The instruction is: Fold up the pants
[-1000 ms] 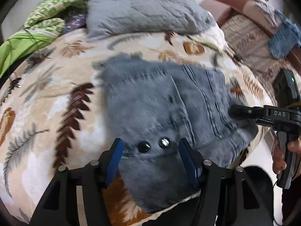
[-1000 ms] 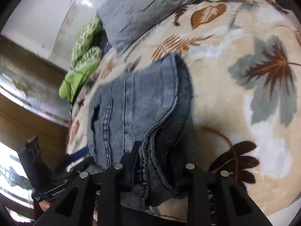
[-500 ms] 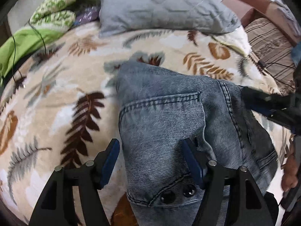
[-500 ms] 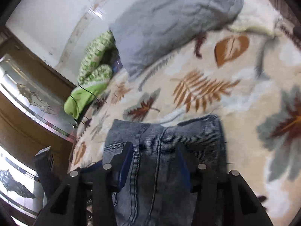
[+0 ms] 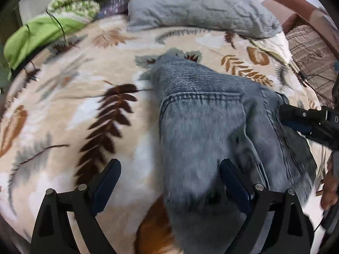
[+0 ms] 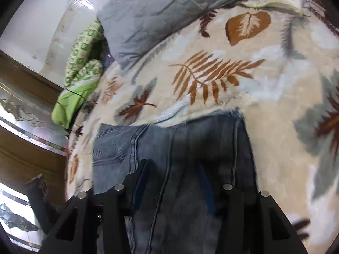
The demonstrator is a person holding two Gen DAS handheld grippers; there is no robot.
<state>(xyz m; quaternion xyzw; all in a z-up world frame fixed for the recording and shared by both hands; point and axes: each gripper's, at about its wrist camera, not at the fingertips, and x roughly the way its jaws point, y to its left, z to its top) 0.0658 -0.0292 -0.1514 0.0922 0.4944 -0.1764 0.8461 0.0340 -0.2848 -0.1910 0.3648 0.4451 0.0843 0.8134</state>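
Note:
The blue jeans (image 5: 211,127) lie folded in a compact pile on a leaf-patterned blanket (image 5: 84,105). A back pocket faces up. My left gripper (image 5: 169,180) is open and hovers over the near left part of the pile; only its right finger overlaps the denim. My right gripper (image 6: 173,180) is over the jeans (image 6: 190,144) with its jaws apart and denim lying between and under the fingers; no pinch is visible. The right gripper also shows in the left wrist view (image 5: 307,122) at the pile's right edge.
A grey pillow (image 5: 201,4) lies at the head of the bed, with green bedding (image 5: 42,31) to its left. A striped chair or sofa (image 5: 311,46) stands to the right. A wooden mirrored cabinet (image 6: 25,127) lines the left side in the right wrist view.
The right gripper has let go of the denim bundle it pinched a second ago and now stands apart. Both grippers have pulled back toward the near edge of the pile.

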